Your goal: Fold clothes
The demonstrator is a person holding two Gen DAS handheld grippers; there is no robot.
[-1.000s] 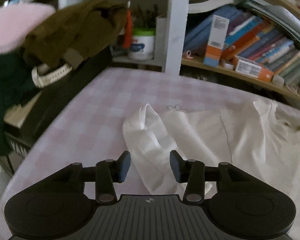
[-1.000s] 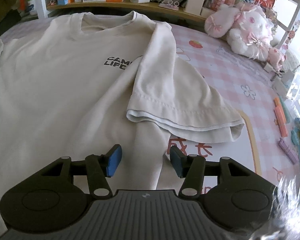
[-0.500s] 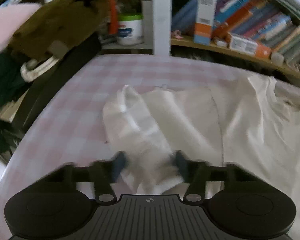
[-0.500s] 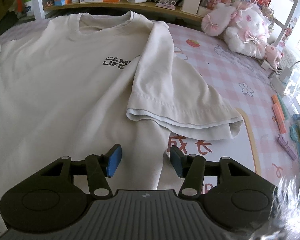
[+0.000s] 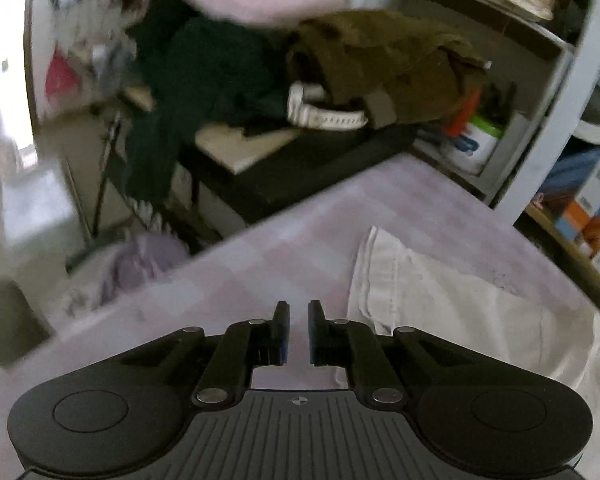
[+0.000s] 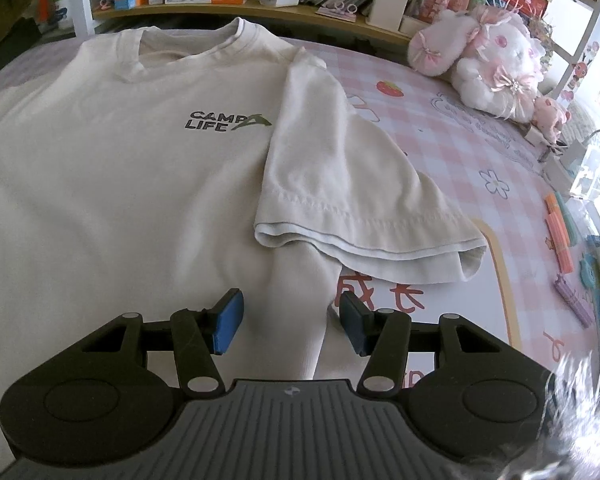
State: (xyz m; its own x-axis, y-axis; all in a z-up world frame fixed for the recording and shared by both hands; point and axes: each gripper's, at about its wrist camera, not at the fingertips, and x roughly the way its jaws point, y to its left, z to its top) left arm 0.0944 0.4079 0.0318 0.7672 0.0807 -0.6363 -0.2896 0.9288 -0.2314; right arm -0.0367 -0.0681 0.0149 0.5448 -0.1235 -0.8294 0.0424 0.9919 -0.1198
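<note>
Pink checked bedsheet (image 6: 452, 152) underneath. Left gripper (image 5: 298, 334): fingers nearly closed, narrow gap, nothing visibly held; sleeve (image 5: 384, 268) just to its right. Right gripper (image 6: 290, 322): fingers spread wide, straddling a ridge of the T-shirt (image 6: 120, 168), which lies flat, other sleeve folded inward. Shelf (image 6: 228, 4) behind holds books.

Left gripper (image 5: 298, 332): black, ribbed grey top, silver screws, blue pads. Right gripper (image 6: 290, 322): same look, small round mark lower middle.
</note>
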